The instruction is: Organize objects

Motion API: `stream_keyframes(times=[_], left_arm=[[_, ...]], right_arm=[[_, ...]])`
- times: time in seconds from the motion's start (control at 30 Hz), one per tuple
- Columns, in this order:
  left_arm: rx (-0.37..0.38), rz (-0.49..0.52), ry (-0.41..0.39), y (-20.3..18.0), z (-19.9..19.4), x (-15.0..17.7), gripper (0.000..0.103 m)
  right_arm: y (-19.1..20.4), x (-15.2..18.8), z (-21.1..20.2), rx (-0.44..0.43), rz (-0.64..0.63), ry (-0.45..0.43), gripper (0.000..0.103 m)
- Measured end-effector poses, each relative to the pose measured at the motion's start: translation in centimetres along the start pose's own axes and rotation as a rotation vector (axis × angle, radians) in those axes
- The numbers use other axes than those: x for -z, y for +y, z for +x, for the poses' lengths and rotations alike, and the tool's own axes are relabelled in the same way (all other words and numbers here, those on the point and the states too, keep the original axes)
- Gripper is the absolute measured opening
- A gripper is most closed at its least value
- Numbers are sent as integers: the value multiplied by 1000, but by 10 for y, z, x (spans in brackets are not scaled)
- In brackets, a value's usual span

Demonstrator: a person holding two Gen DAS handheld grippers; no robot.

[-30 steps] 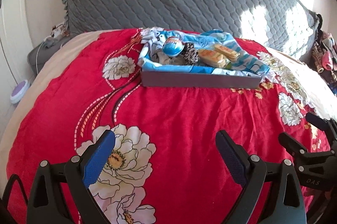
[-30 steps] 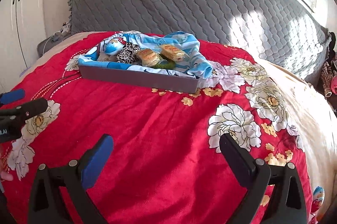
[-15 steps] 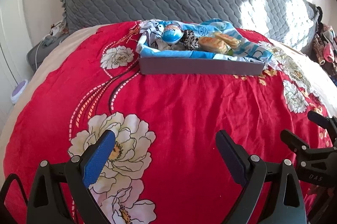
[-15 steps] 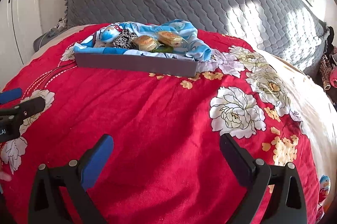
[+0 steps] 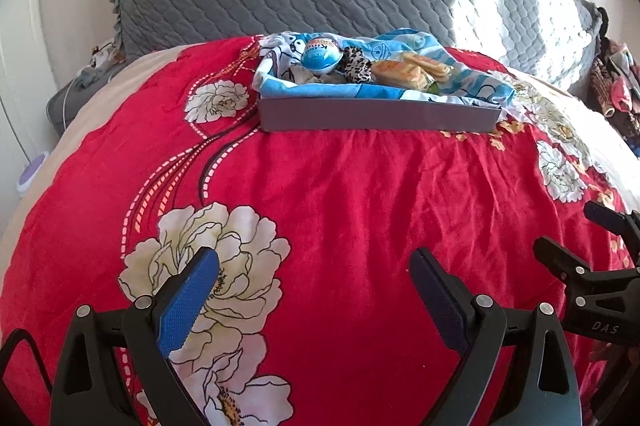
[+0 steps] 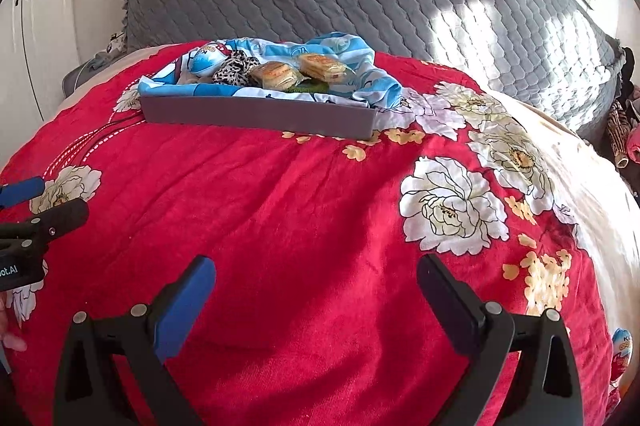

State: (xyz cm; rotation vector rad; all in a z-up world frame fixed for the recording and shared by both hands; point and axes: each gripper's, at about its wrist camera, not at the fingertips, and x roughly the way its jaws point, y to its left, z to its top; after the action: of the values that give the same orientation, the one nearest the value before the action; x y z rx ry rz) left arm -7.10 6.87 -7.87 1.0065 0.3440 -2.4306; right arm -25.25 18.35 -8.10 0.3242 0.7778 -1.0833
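We see a shallow grey tray point(image 5: 376, 113) flat on the bed, lined with a blue printed cloth point(image 5: 472, 85); inside lie a blue egg-shaped toy point(image 5: 321, 57), a leopard-print scrunchie point(image 5: 356, 65) and two wrapped pastries point(image 6: 298, 71) (side by side).

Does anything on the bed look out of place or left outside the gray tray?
Yes. One egg-shaped packet lies alone on the red blanket at the near right edge, far from the gray tray, where a similar blue egg already sits with the other items. The tray's blue cloth also spills over its right end.
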Motion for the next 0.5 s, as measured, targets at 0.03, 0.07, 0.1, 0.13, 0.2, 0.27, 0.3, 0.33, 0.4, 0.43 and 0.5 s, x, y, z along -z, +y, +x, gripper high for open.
stream_keyframes(times=[0.03, 0.07, 0.1, 0.13, 0.2, 0.27, 0.3, 0.33, 0.4, 0.43, 0.5], left_arm=[[-2, -3, 0, 0, 1, 1, 96], [1, -6, 2, 1, 2, 1, 96], [4, -9, 5, 1, 3, 2, 96], [2, -12, 5, 1, 4, 3, 96], [5, -18, 8, 2, 6, 4, 96], [4, -19, 8, 2, 7, 5, 96], [-1, -16, 7, 2, 7, 5, 96], [-2, -16, 6, 1, 7, 5, 96], [-3, -16, 0, 1, 7, 5, 96], [-4, -16, -2, 1, 7, 4, 96], [-3, -19, -4, 1, 7, 4, 96]], right_arm=[[0, 1, 0, 1, 0, -1, 102], [0, 1, 1, 1, 0, 0, 102], [0, 1, 1, 1, -1, 3, 102], [0, 2, 2, 3, 1, 3, 102], [1, 4, 3, 0, 1, 9, 102], [2, 5, 4, 1, -1, 11, 102], [2, 6, 4, -1, -2, 12, 102], [2, 6, 5, -2, -3, 12, 102], [3, 7, 5, -4, -4, 8, 102], [3, 7, 5, -5, -4, 10, 102], [3, 7, 7, -5, -4, 14, 102]])
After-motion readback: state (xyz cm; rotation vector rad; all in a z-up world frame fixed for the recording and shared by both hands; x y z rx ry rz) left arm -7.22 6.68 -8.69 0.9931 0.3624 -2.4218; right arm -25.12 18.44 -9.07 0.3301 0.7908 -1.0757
